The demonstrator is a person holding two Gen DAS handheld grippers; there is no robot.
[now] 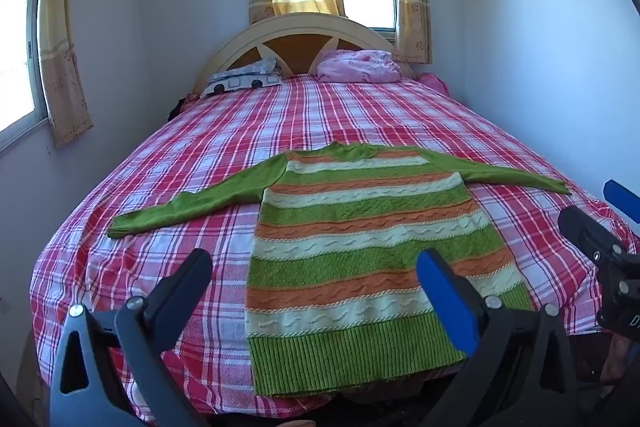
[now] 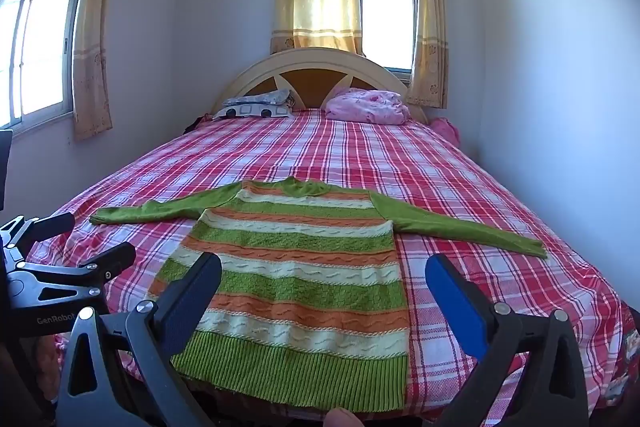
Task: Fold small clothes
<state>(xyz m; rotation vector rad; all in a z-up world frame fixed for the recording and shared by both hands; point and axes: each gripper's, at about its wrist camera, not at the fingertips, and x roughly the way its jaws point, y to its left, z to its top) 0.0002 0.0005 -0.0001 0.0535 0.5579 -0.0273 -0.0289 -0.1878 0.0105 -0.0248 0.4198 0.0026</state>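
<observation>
A small knitted sweater (image 1: 360, 247) with green, orange and cream stripes lies flat on the bed, hem toward me, both green sleeves spread sideways; the right wrist view also shows this sweater (image 2: 296, 267). My left gripper (image 1: 316, 267) hovers open above the hem's left part with nothing between its fingers. My right gripper (image 2: 324, 275) is open too, held above the hem's right side, apart from the cloth. Each gripper shows at the edge of the other's view: the right gripper (image 1: 600, 223), the left gripper (image 2: 84, 243).
The bed (image 1: 280, 115) has a red and white checked sheet. A patterned pillow (image 1: 244, 79) and a pink bundle of bedding (image 1: 360, 65) lie by the arched headboard (image 1: 300, 27). Walls run close along both sides. A fingertip (image 2: 340, 419) shows at the bottom edge.
</observation>
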